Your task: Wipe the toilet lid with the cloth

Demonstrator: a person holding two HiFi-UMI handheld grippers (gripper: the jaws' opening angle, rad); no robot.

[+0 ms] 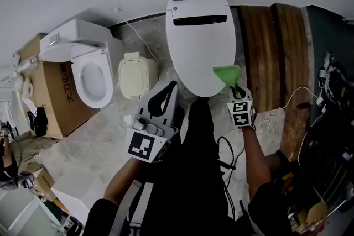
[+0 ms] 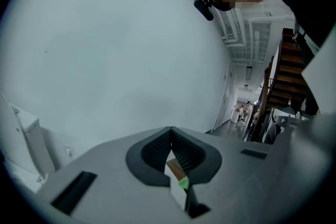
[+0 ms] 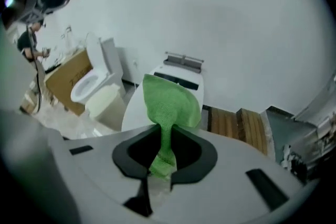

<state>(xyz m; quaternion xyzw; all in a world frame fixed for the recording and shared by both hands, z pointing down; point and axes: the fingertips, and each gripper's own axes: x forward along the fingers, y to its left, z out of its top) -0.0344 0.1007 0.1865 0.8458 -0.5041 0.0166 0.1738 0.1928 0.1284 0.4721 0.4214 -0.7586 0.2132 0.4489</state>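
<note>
Upper centre of the head view, the closed toilet lid [image 1: 198, 41] is the big white surface to cover. The cloth [image 1: 227, 73] sits at its lower right edge, apparently just touching it. Most of the lid lies up-frame of the cloth, so long overlapping strokes toward the hinge and across to the left side would likely serve best. The cloth should be pressed flat, not dragged by its bunched tail.

The right gripper [image 1: 234, 87] has its jaws pinched tight on the cloth's narrow end, and the rest fans out ahead. The left gripper [image 1: 172, 87], lower centre, has its jaws closed together with nothing between them, and hangs off the lid's near left edge.

At the left, a second toilet [image 1: 91, 77] stands open, its bowl looking empty. A cardboard box [image 1: 55, 91] sits beside it; its contents cannot be seen. A cream bin [image 1: 137, 74] between the toilets has its lid shut.
</note>
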